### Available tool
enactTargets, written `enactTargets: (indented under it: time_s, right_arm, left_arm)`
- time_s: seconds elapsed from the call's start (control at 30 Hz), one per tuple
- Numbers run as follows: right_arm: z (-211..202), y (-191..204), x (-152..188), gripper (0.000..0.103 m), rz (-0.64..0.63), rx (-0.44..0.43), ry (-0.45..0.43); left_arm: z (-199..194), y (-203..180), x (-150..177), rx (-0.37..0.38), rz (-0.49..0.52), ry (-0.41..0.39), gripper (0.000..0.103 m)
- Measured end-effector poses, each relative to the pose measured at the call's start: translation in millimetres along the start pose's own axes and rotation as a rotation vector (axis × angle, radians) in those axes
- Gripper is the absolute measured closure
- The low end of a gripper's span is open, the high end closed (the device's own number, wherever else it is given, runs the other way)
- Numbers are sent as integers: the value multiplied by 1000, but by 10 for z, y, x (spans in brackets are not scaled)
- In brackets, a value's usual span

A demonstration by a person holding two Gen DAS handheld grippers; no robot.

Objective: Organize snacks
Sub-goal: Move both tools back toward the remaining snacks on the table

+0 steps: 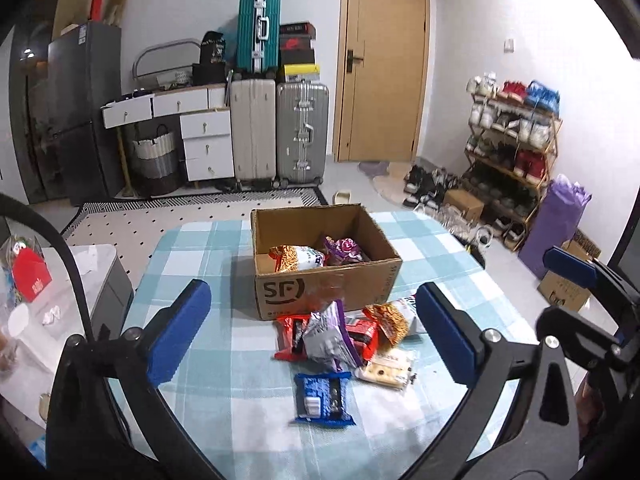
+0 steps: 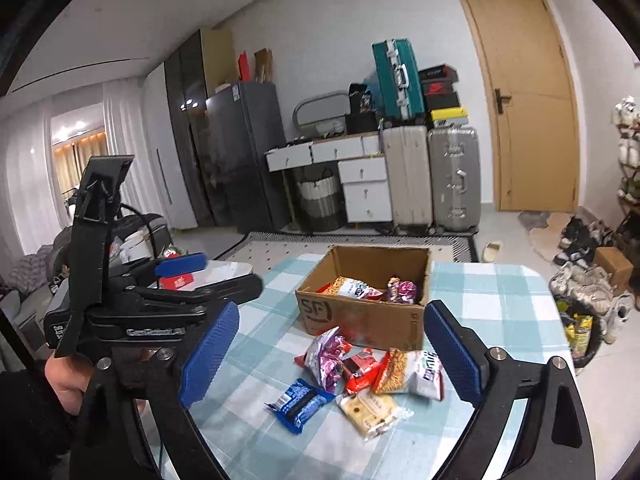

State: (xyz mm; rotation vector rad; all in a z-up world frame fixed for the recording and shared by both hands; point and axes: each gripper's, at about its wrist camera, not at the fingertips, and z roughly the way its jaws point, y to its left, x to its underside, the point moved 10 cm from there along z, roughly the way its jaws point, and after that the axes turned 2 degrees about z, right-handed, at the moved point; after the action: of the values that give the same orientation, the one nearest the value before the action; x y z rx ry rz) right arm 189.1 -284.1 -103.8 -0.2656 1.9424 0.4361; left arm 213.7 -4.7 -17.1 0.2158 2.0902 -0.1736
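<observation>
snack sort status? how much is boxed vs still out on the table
Done: two packets, an orange one and a purple one, lie in the cardboard box. In hand: nothing; the left claw and right claw both hang open above the table. Left: the pile in front of the box, including the blue packet and cracker packet.

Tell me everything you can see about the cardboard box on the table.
The cardboard box is brown corrugated card, open-topped, with a black SF logo printed on its near wall. It stands upright on the blue-and-white checked tablecloth, behind the loose snack pile. Inside lie an orange-patterned snack bag and a purple snack packet. Neither gripper touches it.
</observation>
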Motion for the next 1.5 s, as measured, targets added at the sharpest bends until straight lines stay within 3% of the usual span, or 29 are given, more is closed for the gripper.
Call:
enactTargets:
  time_s: [0.17, 0.33, 0.5, 0.73, 1.2, 1.5]
  right_arm:
    - [-299, 198, 125, 2, -33, -4, -57]
    - [-407, 366, 342, 1, -93, 2, -58]
    - [-347, 377, 528, 1, -72, -9, -44]
    - [-189, 320, 679, 1, -67, -12, -31]
    - [192, 33, 1128, 1, -8, -16, 32]
    - [413, -171, 1367, 1, 24, 4, 65]
  left_arm:
    - [-246, 25, 255, -2, -42, -28, 1]
    - [-305, 98, 503, 1, -82, -4, 1]
    - [-276, 173, 620, 5, -111, 4, 1]
    - [-14, 199, 796, 2, -126, 39, 1]
    - [603, 176, 1593, 14, -141, 150, 1]
    - [935, 119, 1908, 13, -135, 202, 1]
